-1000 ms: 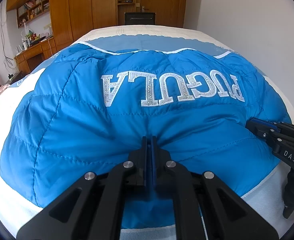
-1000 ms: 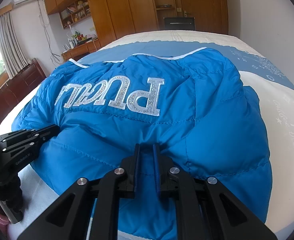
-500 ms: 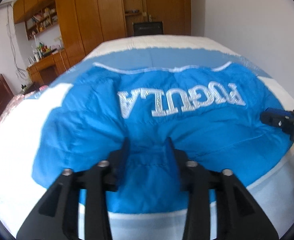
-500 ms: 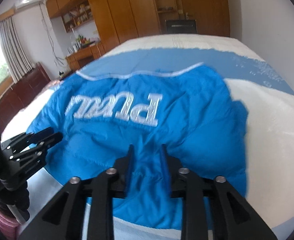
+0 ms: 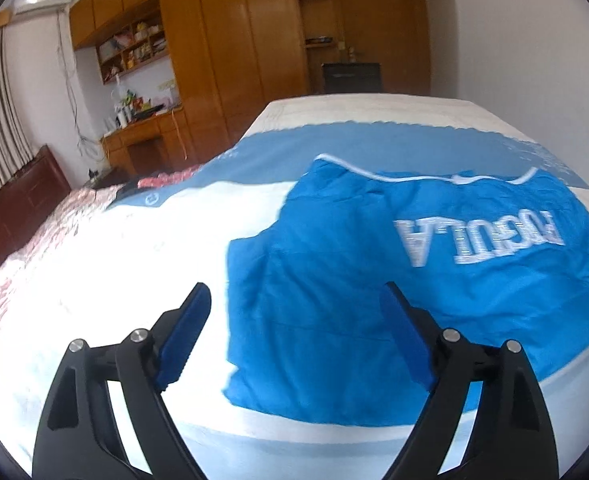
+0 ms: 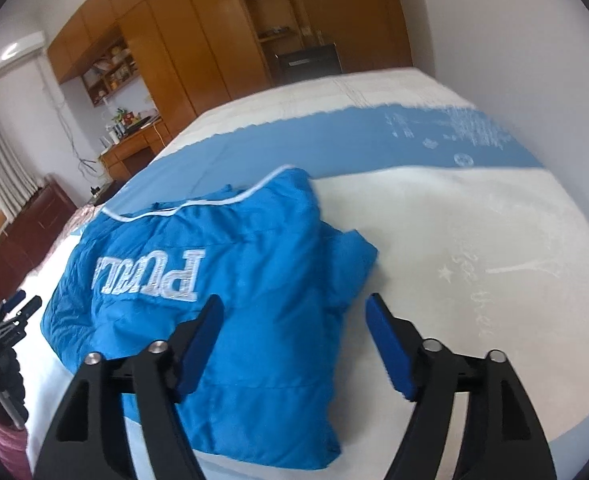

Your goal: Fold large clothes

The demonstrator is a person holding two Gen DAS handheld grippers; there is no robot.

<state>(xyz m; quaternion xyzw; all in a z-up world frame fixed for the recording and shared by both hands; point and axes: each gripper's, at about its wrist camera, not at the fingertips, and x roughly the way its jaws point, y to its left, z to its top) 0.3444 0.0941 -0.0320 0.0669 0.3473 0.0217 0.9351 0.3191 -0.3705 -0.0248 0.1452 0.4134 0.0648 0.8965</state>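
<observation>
A folded blue padded jacket (image 5: pixel 374 280) with white lettering lies on the bed (image 5: pixel 106 280); the right wrist view shows the jacket (image 6: pixel 254 280) left of centre. My left gripper (image 5: pixel 294 304) hovers above the jacket's near left edge, its jaws opening wide with nothing pressed between the blue pads. My right gripper (image 6: pixel 294 320) hangs over the jacket's near right edge, jaws likewise opening and empty. The left gripper's fingers (image 6: pixel 18 304) show at the left edge of the right wrist view, beside the jacket.
The bed cover is white with a pale blue band (image 5: pixel 374 148) behind the jacket. A pink patterned quilt (image 5: pixel 54 220) lies at the left. Dark wooden footboard (image 5: pixel 18 200), desk (image 5: pixel 142 140) and wardrobes (image 5: pixel 234 40) stand beyond; a white wall (image 6: pixel 514 40) runs on the right.
Both grippers let go of the jacket's near edge, opened wide, rose and drew back. The left view swung left, the right view swung right. The jacket stays flat on the bed.
</observation>
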